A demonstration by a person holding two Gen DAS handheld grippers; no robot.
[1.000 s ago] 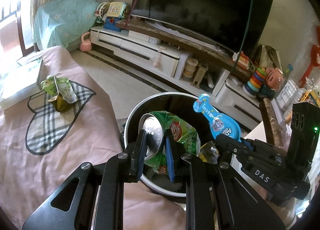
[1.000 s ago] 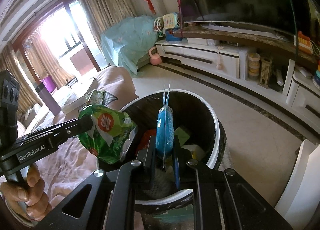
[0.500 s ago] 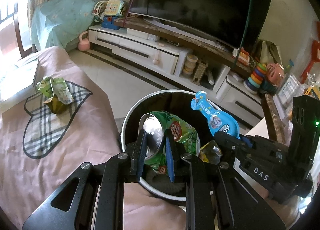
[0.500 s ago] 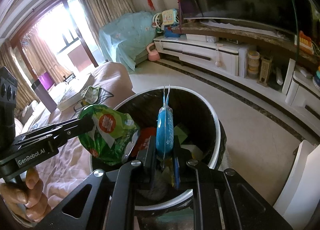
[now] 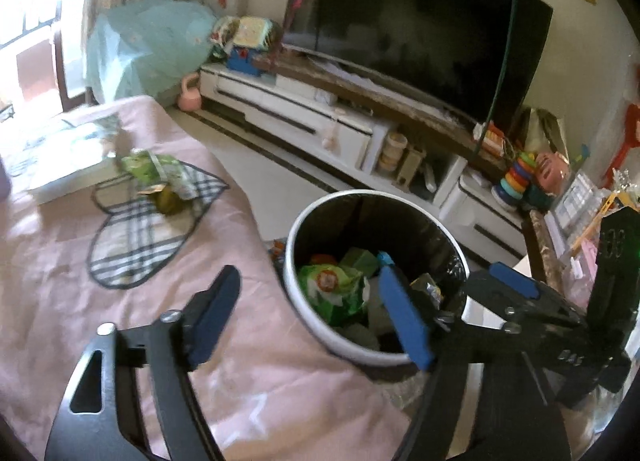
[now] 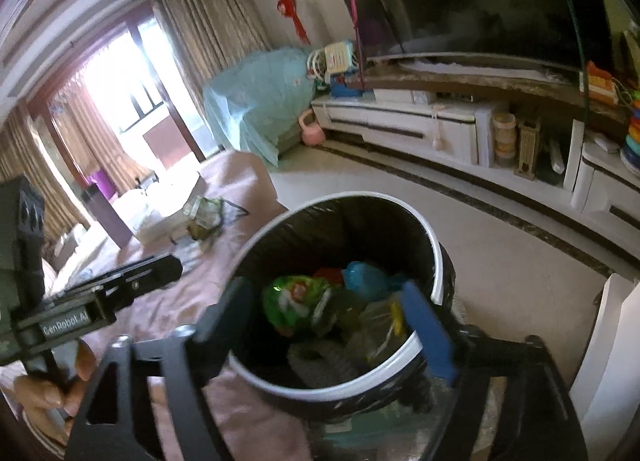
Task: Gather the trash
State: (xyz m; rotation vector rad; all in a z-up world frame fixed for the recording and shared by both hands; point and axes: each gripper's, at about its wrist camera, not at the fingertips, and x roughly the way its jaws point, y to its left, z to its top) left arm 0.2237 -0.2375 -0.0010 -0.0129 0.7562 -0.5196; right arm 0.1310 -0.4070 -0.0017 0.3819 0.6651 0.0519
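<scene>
Trash: a green snack bag [image 5: 330,291] and a blue wrapper [image 6: 366,279] lie inside the trash bin [image 5: 304,325], on top of other crumpled litter. In the right wrist view the green bag sits left of centre in the bin and the blue wrapper just right of and behind it; the two appear to touch.

Left tongs [image 5: 310,321]: jaws have just been opening and now stand spread wide, nothing between the pads. One finger is over the pink cover [image 5: 72,293], the blue-padded finger is over the bin mouth. The green bag lies below and beyond the gap, clear of both fingers.

Right tongs [image 6: 334,319]: jaws have likewise just been opening, now spread wide and empty. They straddle the near rim of the bin; the blue wrapper and the green bag lie below, between and beyond the fingers, touching neither.

A hand [image 6: 44,393] grips the handle of the left tool at the lower left of the right wrist view.

More trash outside the bin: a green-and-white packet with a dark lump [image 5: 162,181] rests on the plaid heart patch of the pink cover, well apart from both tongs. The bin stands just beside the edge of the pink cover, on the floor.

Frames are motion-blurred; small items in the bin not identifiable.
</scene>
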